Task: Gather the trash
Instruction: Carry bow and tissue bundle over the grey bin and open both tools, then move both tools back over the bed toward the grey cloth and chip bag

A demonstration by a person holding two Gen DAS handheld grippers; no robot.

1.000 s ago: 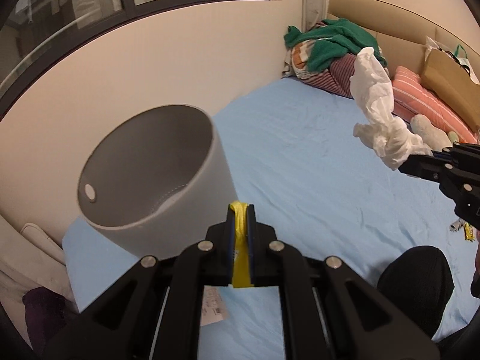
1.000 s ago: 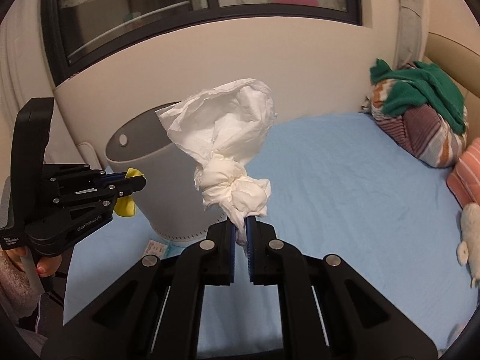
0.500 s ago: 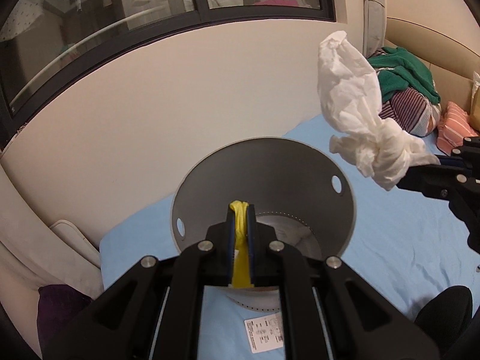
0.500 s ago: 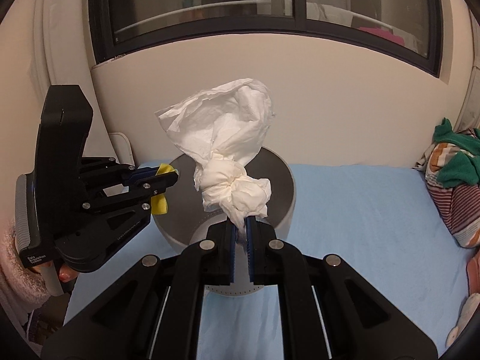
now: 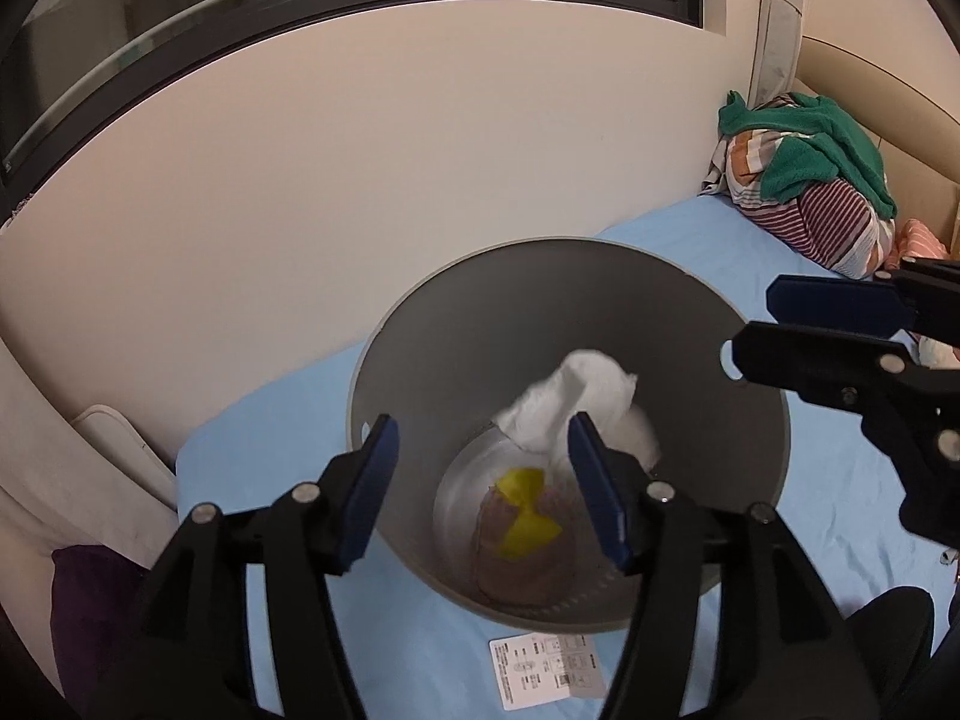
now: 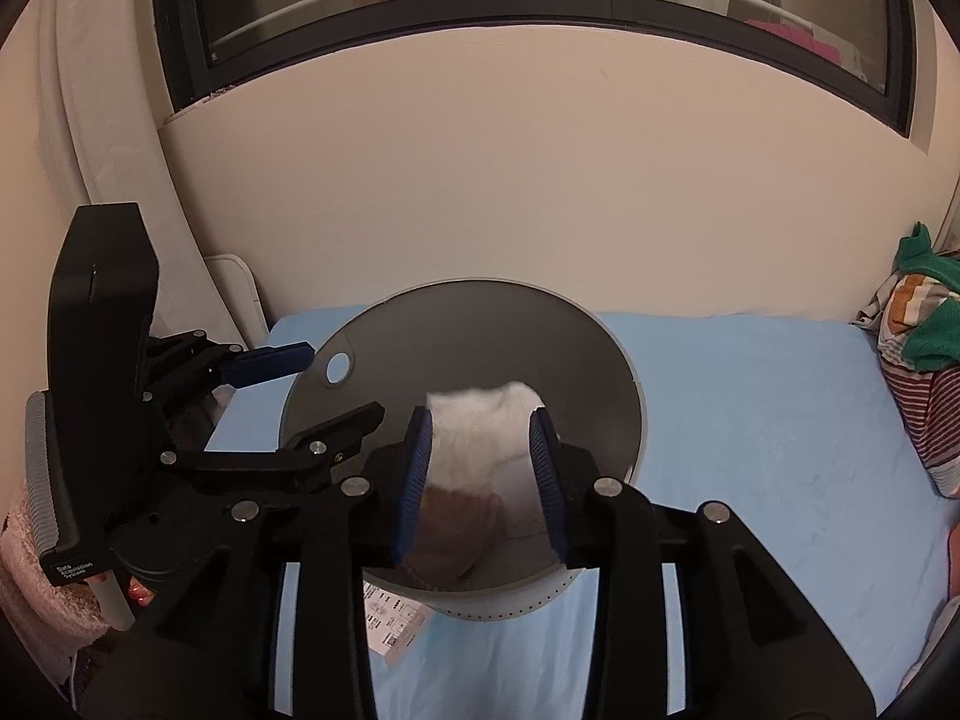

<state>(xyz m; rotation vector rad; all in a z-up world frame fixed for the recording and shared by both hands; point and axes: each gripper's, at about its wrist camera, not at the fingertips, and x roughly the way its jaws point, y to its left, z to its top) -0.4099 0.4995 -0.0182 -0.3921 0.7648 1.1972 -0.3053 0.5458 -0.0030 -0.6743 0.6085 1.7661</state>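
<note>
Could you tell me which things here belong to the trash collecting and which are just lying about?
Job:
- grey bin
- white tissue wad, in the bin
- yellow wrapper, in the bin
- left gripper and right gripper, both open above the bin

Lying about:
- clothes pile
- paper label beside the bin
- blue sheet

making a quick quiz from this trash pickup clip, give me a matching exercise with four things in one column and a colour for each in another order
Things:
1. bin
2. wrapper
3. bed sheet
4. tissue

Colours:
A. white
B. light blue
C. grey
D. yellow

Pairs: 1-C, 2-D, 3-B, 4-A

The wrapper and the tissue are both inside the bin, which stands on the bed sheet.
</note>
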